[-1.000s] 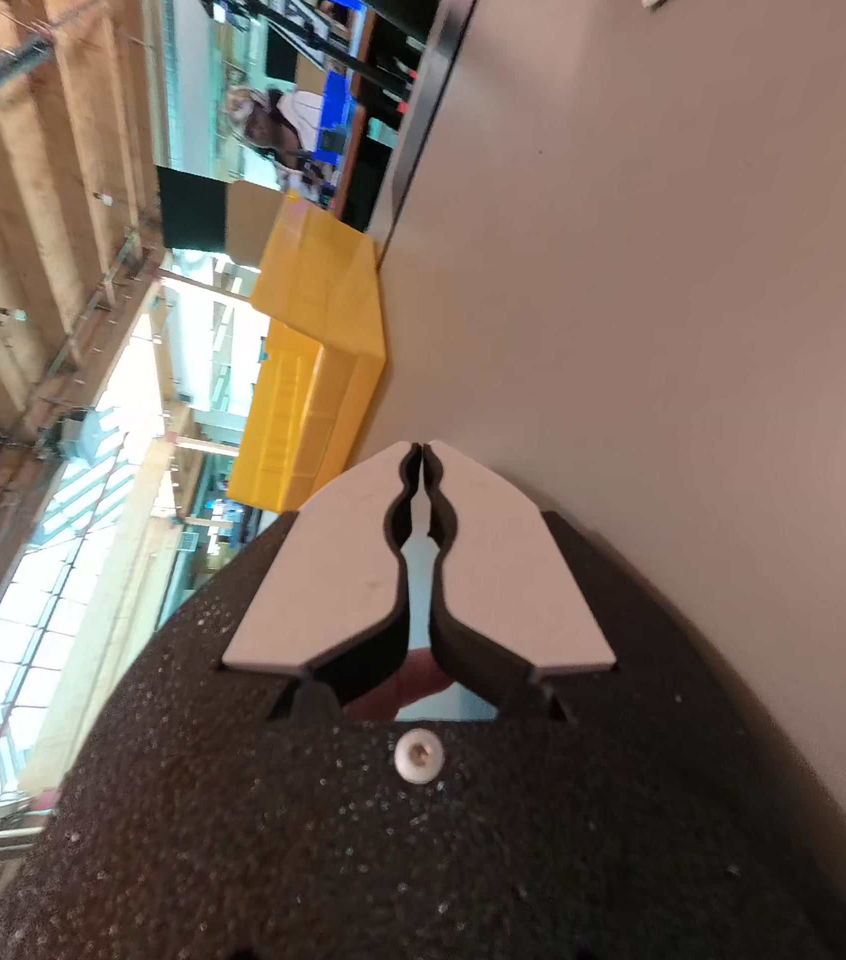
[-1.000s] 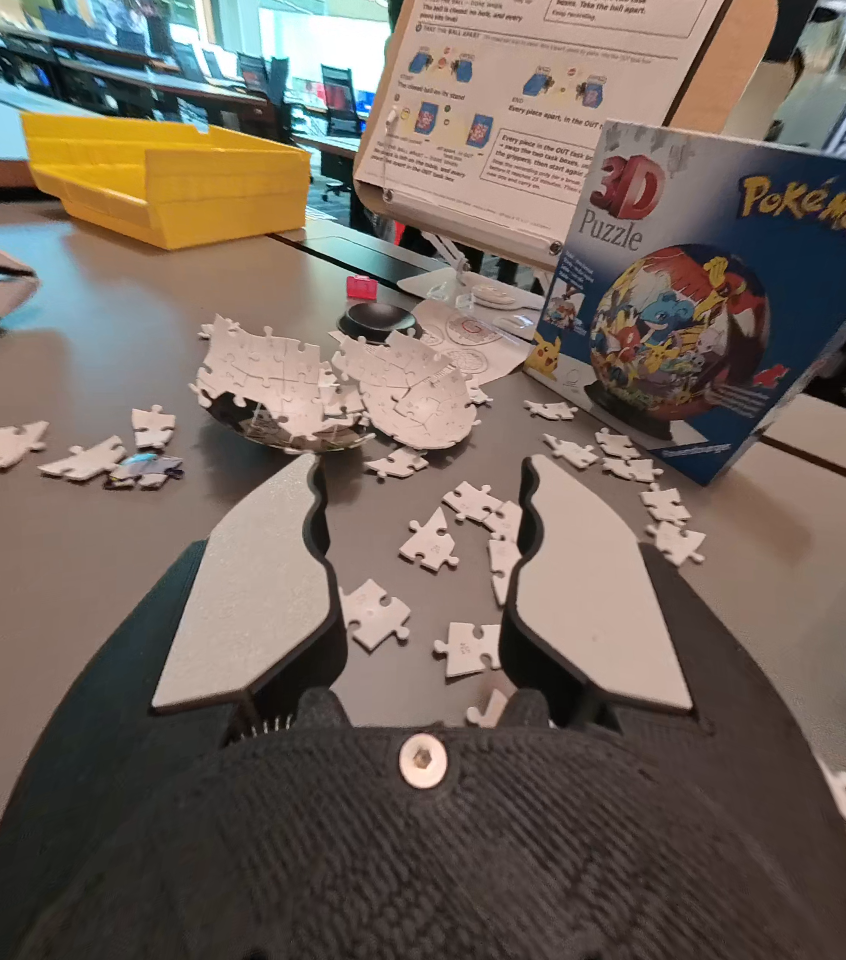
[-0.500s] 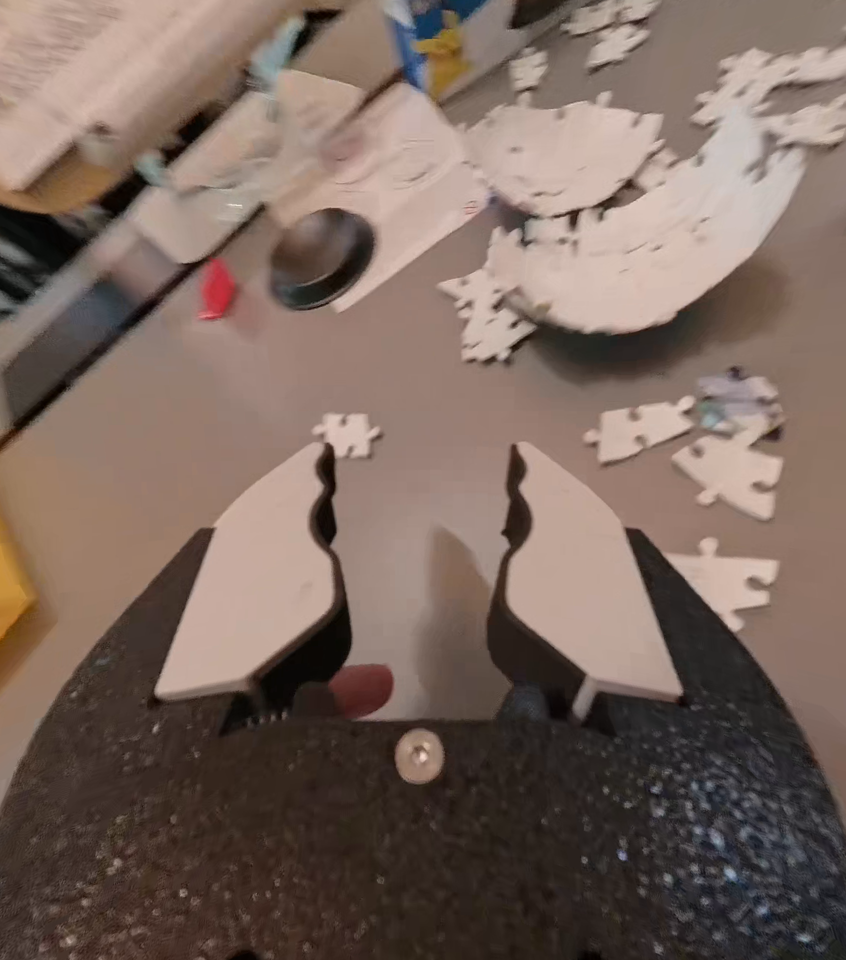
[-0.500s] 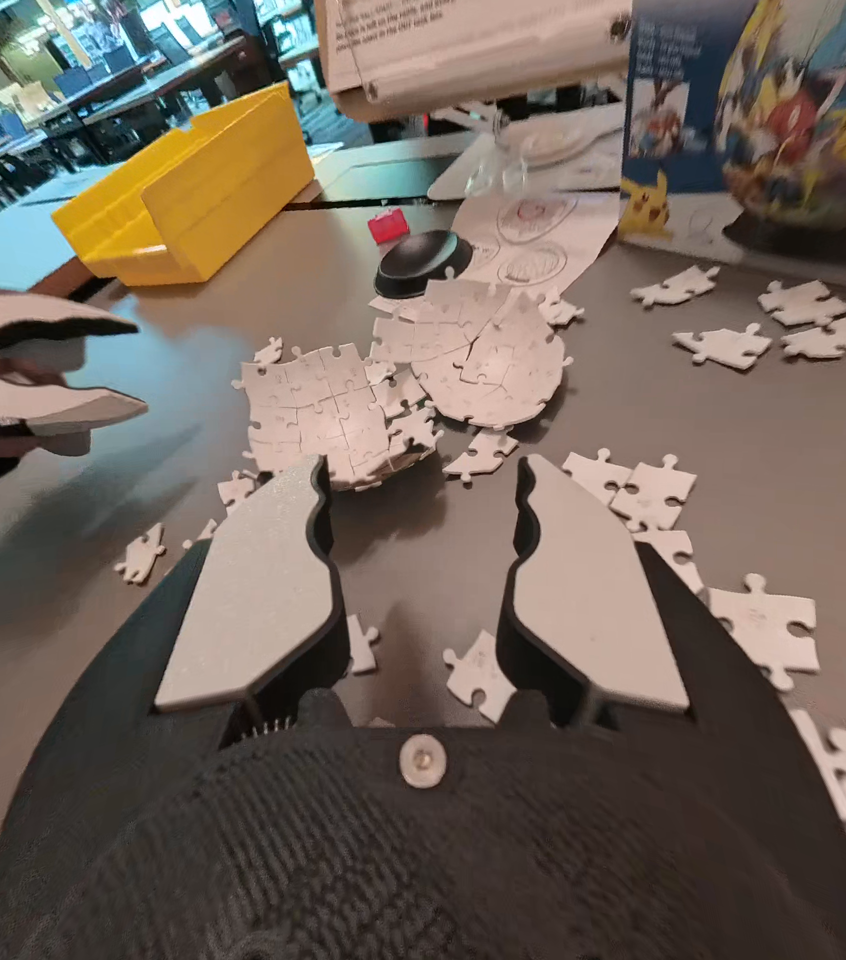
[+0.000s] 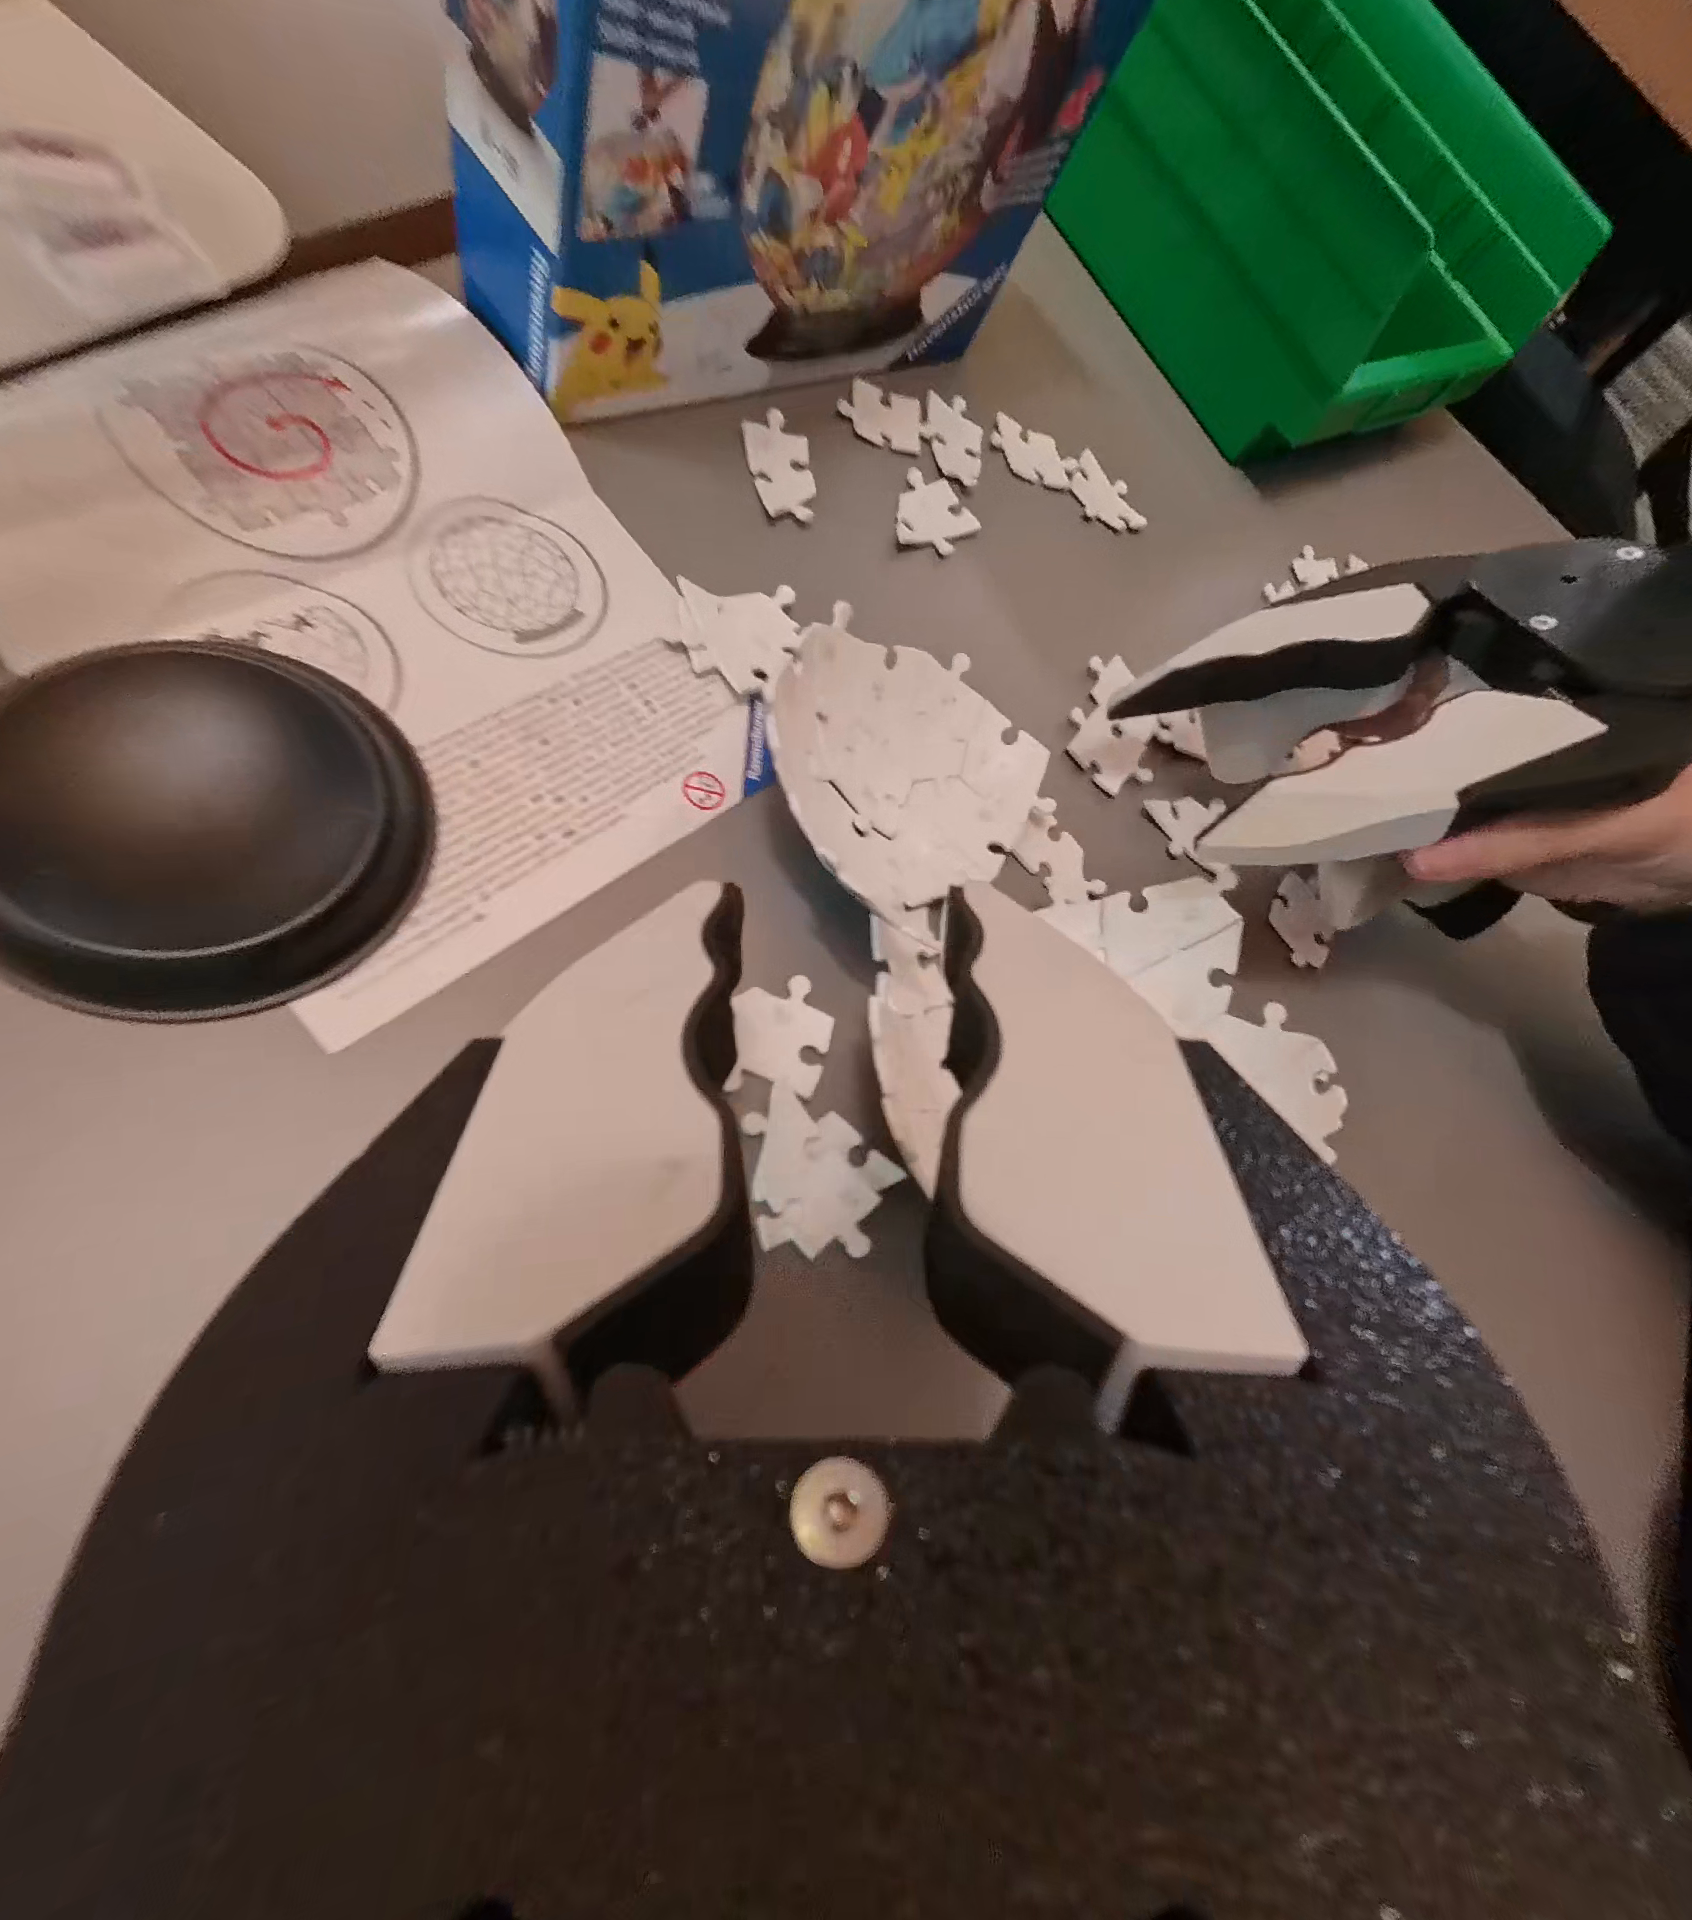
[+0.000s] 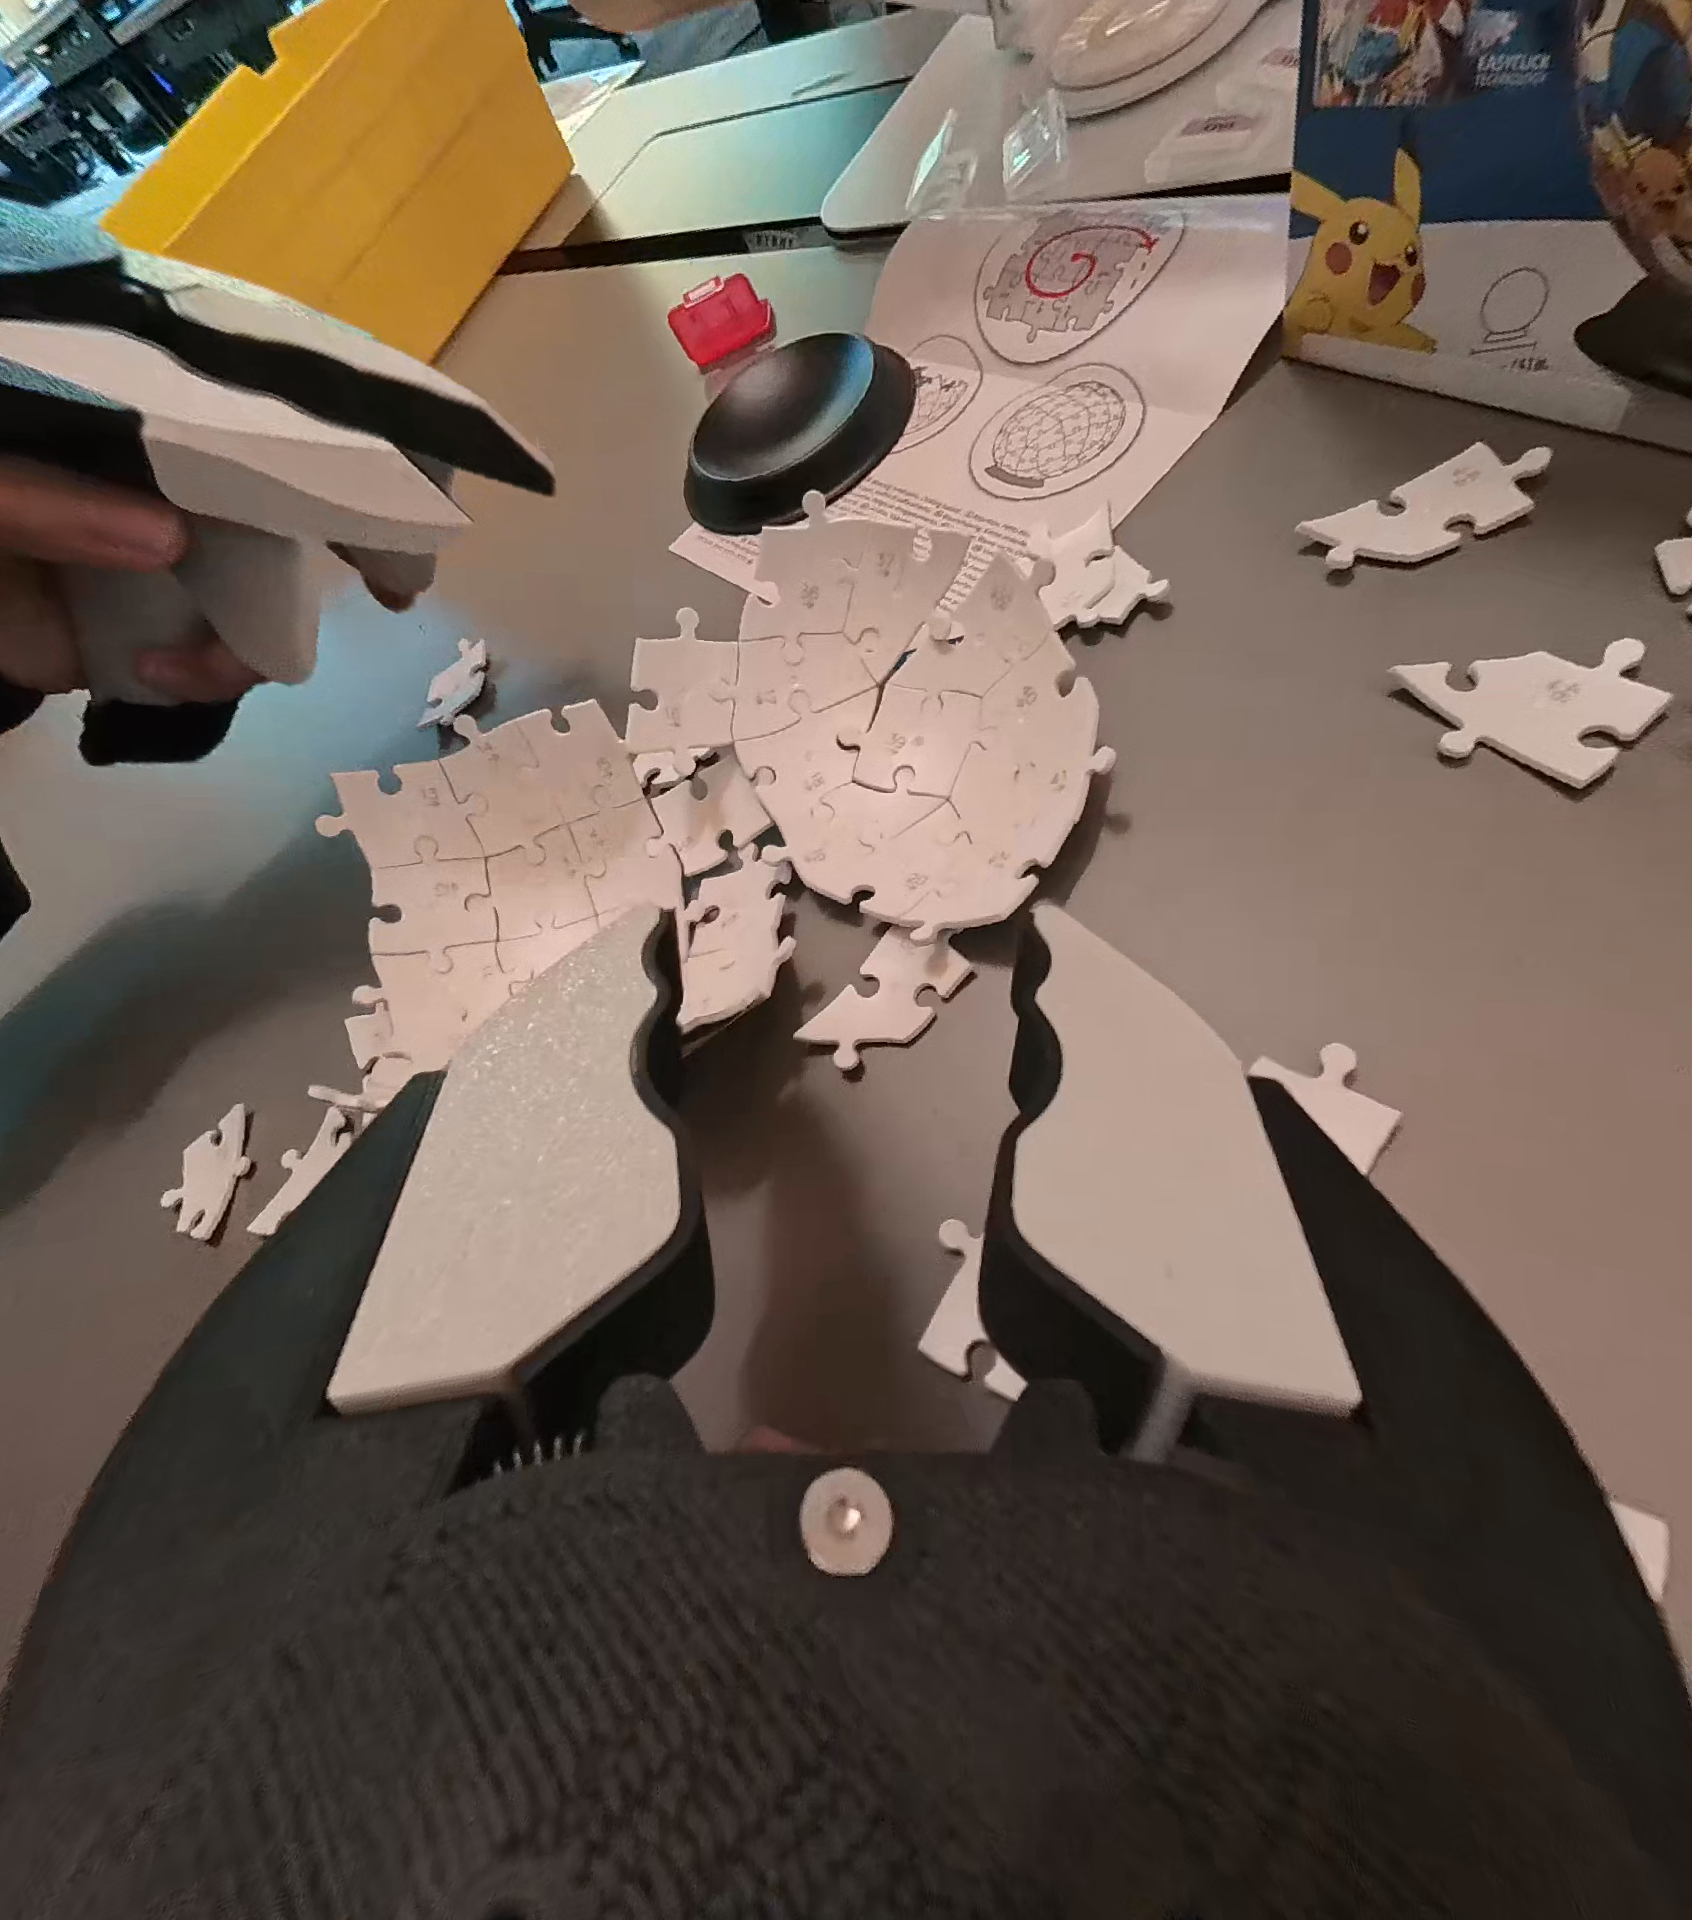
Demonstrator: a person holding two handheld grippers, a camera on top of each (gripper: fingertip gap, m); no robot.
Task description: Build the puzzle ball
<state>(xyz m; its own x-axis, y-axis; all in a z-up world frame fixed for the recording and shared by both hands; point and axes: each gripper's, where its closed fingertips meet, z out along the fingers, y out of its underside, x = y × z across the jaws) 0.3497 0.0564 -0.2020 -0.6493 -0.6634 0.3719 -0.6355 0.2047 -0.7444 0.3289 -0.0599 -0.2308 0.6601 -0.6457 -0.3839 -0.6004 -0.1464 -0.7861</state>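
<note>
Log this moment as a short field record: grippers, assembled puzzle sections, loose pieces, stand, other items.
left gripper: open, empty, over loose pieces
right gripper: open, empty
round section: curved, white side up, on the table
second section: curved patch beside it
loose pieces: scattered, white side up
black stand: on the instruction sheet
puzzle box: upright
bins: green bin, yellow bin

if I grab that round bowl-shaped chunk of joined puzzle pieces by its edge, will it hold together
The round curved section probably feels light and thin. A visible crack across its middle suggests that it may split if lifted by the rim. Resting on its curved underside, it would likely rock when pushed.
</note>
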